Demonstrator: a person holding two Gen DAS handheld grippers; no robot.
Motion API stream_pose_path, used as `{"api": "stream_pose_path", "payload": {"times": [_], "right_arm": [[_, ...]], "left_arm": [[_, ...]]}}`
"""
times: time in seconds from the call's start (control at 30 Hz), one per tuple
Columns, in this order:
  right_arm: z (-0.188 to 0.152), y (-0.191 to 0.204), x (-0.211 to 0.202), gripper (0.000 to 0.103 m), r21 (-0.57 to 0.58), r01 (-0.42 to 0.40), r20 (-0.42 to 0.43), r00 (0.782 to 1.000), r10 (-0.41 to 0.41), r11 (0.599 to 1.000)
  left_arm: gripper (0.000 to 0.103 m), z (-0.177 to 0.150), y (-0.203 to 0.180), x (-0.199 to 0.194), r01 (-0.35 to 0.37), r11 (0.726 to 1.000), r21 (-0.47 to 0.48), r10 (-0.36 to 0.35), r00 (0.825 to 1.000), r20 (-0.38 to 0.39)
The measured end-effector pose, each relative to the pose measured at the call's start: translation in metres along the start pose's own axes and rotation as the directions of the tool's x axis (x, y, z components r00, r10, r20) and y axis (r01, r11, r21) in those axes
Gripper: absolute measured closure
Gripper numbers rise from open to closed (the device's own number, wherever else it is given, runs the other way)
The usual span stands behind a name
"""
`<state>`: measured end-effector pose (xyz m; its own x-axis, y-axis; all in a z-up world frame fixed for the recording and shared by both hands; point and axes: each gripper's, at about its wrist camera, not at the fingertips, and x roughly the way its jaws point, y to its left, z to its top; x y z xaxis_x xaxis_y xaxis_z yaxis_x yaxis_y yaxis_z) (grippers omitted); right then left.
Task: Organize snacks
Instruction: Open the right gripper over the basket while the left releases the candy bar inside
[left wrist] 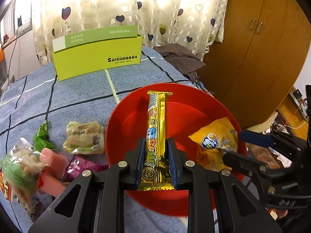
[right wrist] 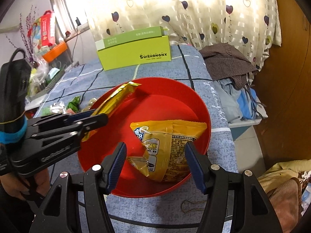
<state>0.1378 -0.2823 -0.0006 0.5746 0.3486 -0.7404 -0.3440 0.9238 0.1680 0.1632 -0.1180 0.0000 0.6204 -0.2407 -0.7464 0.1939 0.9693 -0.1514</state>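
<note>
A cream curtain printed with hearts hangs behind the bed; a blue checked bedspread covers the bed. A brown checked cloth lies crumpled at the bed's edge, beside a wooden wardrobe. A binder clip lies on the bedspread

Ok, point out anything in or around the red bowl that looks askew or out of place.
Only the crumpled orange-yellow snack bag looks askew: it leans tilted against the round red plastic bowl's wall, between the right gripper's open fingers. The long gold-wrapped snack bar is clamped in the left gripper, over the bowl.
</note>
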Motion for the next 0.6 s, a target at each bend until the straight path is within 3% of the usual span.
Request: {"api": "stream_pose_path", "payload": {"times": [0.17,0.3,0.6], "right_arm": [[-0.001,0.0,-0.003,0.042,-0.004,-0.001,0.009,1.0,0.001,1.0],[-0.001,0.003,-0.006,0.042,-0.009,-0.007,0.018,1.0,0.007,1.0],[0.0,0.024,-0.02,0.041,-0.045,-0.039,0.042,0.998,0.04,0.998]], "left_arm": [[0.075,-0.001,-0.001,0.007,-0.021,1.0,0.01,0.021,1.0,-0.011],[0.063,-0.006,0.004,0.0,-0.021,1.0,-0.013,0.021,1.0,-0.004],[0.063,-0.02,0.015,-0.047,-0.067,0.996,-0.061,0.07,0.996,0.053]]}}
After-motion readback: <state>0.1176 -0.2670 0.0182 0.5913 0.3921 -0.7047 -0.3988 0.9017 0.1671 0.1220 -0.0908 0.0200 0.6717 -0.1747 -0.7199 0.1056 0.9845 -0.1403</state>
